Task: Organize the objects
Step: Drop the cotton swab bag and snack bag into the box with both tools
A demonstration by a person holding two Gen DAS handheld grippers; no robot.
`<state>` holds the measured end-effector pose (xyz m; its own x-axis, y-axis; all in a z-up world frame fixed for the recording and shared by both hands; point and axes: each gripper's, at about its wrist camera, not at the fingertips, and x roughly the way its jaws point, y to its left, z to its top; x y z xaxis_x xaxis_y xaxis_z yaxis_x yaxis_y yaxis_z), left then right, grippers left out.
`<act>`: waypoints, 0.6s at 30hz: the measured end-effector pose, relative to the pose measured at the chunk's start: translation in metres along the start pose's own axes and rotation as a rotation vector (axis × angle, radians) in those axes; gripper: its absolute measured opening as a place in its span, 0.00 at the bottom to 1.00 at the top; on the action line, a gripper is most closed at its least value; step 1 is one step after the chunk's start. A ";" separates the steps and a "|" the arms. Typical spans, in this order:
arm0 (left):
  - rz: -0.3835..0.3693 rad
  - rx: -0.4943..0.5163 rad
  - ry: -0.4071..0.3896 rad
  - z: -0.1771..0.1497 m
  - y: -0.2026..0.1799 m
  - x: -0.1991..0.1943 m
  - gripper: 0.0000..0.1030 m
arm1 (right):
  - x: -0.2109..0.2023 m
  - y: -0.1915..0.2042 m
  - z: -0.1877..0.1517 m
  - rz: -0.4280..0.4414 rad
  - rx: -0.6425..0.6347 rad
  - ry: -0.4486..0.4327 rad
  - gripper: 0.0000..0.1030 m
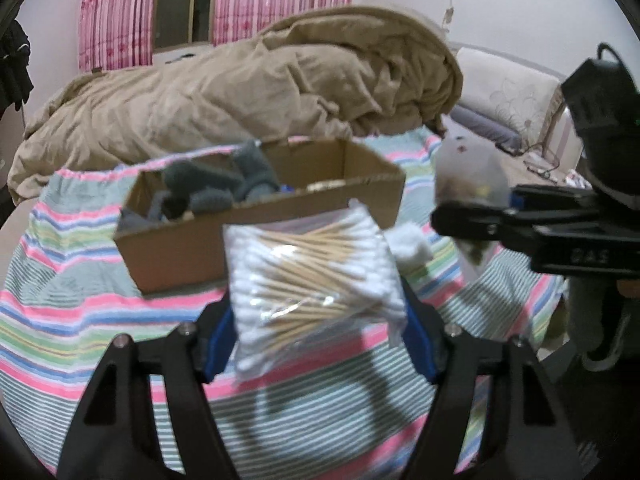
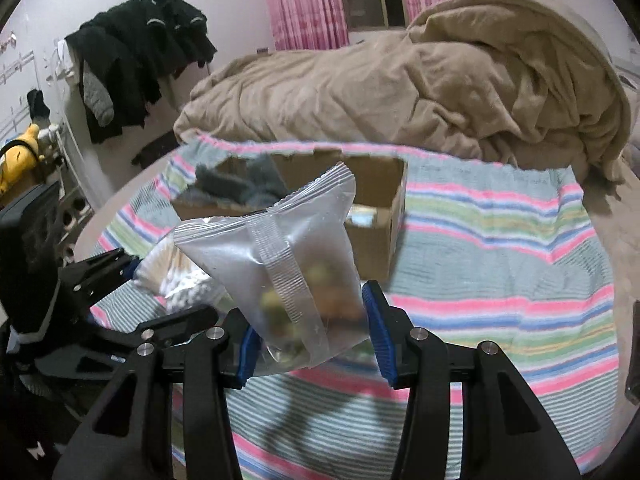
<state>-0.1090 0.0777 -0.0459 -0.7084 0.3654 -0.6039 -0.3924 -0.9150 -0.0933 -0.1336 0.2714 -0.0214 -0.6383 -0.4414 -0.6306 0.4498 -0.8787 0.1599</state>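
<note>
left wrist view: we've got the left gripper (image 1: pixel 316 344) pinching the bag of cotton swabs (image 1: pixel 312 276) between its blue pads, held up over the striped bedspread (image 1: pixel 80 320), just in front of the cardboard box (image 1: pixel 260 220)
swab bag handling: super light and squishy, slick plastic skin, sticks shift inside, so we'd keep the grip low across the fat middle and not on a loose corner
box: open top, grey fuzzy fabric (image 1: pixel 216 188) already stuffed in its left end, room on the right
stray bit: a white cotton wad (image 1: pixel 412 246) lies on the spread beside the box
right wrist view: right gripper (image 2: pixel 308 344) is closed on the snack pouch (image 2: pixel 288 272) at its bottom end, sealed top sticking up toward the box (image 2: pixel 372 236)
pouch handling: light, crinkly, slippery film; contents look like loose mixed bits, maybe dried fruit, too blurry to say; squeeze gently so nothing gets crushed
surface: soft bed, so things sink and tip a bit when we set them down
room: tan blanket (image 2: pixel 440 80) heaped behind, pink curtains (image 2: pixel 304 4), dark clothes (image 2: pixel 136 60) hanging on the wall
</note>
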 end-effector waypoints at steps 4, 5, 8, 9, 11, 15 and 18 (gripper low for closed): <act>0.008 -0.020 -0.045 0.017 0.009 -0.016 0.69 | -0.002 0.004 0.013 -0.006 0.005 -0.024 0.48; 0.013 -0.026 -0.056 0.021 0.012 -0.019 0.69 | -0.003 0.005 0.017 -0.006 0.008 -0.034 0.48; 0.036 -0.053 -0.090 0.035 0.027 -0.028 0.69 | -0.004 0.005 0.027 -0.014 0.023 -0.060 0.48; 0.041 -0.058 -0.095 0.037 0.030 -0.029 0.69 | -0.004 0.003 0.031 -0.014 0.031 -0.064 0.48; 0.050 -0.070 -0.108 0.044 0.039 -0.033 0.69 | -0.001 -0.001 0.038 -0.016 0.052 -0.068 0.48; 0.066 -0.093 -0.129 0.059 0.056 -0.033 0.69 | 0.007 -0.008 0.049 -0.043 0.072 -0.074 0.48; 0.069 -0.096 -0.143 0.070 0.067 -0.029 0.70 | 0.015 -0.015 0.056 -0.053 0.101 -0.073 0.48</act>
<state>-0.1554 0.0173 0.0206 -0.8107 0.3150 -0.4934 -0.2865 -0.9485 -0.1349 -0.1850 0.2683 0.0092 -0.7047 -0.4030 -0.5839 0.3518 -0.9132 0.2058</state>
